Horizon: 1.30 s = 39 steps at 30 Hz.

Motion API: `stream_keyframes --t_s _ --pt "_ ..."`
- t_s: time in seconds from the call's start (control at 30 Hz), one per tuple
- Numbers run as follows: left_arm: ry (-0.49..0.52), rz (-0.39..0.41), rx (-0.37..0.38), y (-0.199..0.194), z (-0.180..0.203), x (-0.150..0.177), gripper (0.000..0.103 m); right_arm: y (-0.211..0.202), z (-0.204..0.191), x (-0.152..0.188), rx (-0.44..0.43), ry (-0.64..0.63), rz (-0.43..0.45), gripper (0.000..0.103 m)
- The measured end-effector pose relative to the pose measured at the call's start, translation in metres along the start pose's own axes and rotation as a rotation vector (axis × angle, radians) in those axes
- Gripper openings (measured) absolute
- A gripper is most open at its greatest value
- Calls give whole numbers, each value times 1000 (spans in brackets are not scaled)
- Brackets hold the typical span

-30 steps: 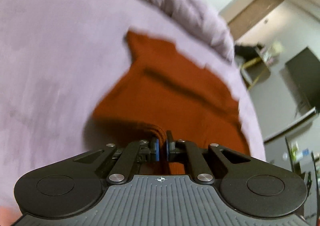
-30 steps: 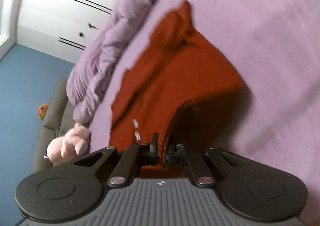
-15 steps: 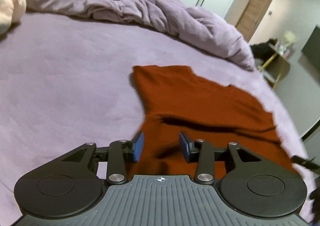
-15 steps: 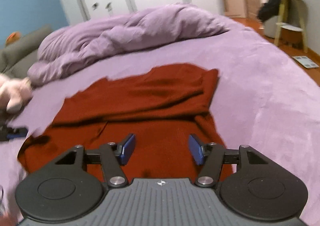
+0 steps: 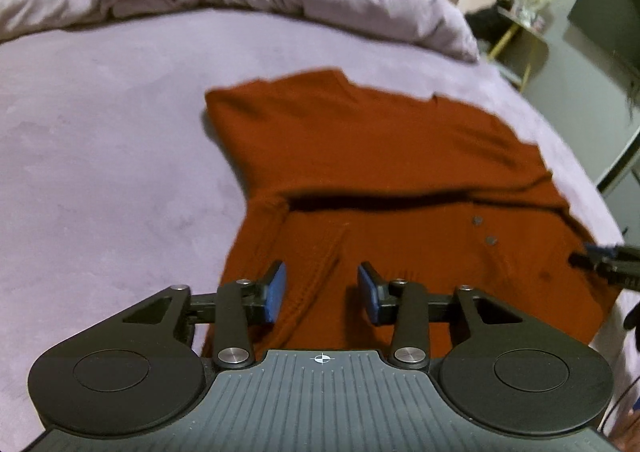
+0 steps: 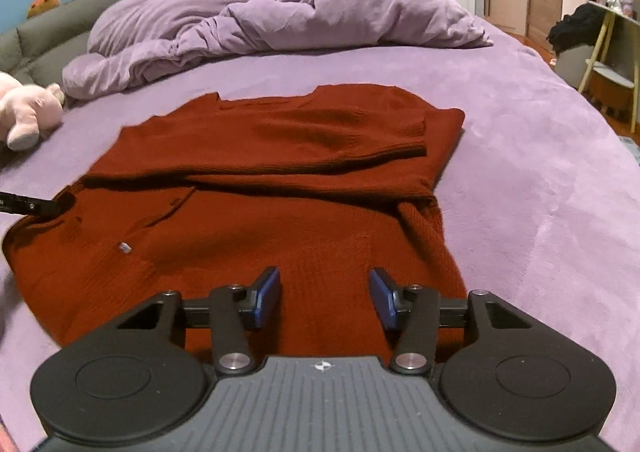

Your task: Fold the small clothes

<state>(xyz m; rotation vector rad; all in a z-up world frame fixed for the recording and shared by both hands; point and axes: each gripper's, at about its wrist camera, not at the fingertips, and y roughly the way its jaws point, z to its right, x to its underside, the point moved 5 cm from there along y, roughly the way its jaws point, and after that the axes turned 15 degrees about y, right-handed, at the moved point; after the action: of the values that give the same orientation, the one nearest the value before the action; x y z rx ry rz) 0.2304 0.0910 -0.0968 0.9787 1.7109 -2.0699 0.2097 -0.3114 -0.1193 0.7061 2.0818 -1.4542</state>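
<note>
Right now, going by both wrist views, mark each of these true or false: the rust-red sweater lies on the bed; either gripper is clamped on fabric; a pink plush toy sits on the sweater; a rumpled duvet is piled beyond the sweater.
1. The rust-red sweater lies on the purple bed. True.
2. A gripper is clamped on fabric. False: the left gripper and right gripper both hang over the sweater with a gap between the pads; their jaws are closing, nothing pinched.
3. A pink plush toy sits on the sweater. False: it lies apart, near the bed's left edge.
4. A rumpled duvet is piled beyond the sweater. True.
</note>
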Motion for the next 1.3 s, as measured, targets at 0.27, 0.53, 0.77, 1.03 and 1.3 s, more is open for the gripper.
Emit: stream_keyframes --t_s 0.27,0.53,0.77,1.03,1.3 --pt "51 -52 4 6 4 2 12 5 13 -1 -4 46 -35 48" --pt "57 13 -45 -11 9 -10 7 -3 -8 2 -38 -35 3 8" --pt "3 261 -96 -60 -11 -92 7 -32 -15 -84 -75 79 289 8" --pt "-128 93 -176 39 -43 -93 7 56 11 -113 66 152 192 8" --pt "-22 116 -209 31 -39 -93 7 69 16 -113 71 135 204 6"
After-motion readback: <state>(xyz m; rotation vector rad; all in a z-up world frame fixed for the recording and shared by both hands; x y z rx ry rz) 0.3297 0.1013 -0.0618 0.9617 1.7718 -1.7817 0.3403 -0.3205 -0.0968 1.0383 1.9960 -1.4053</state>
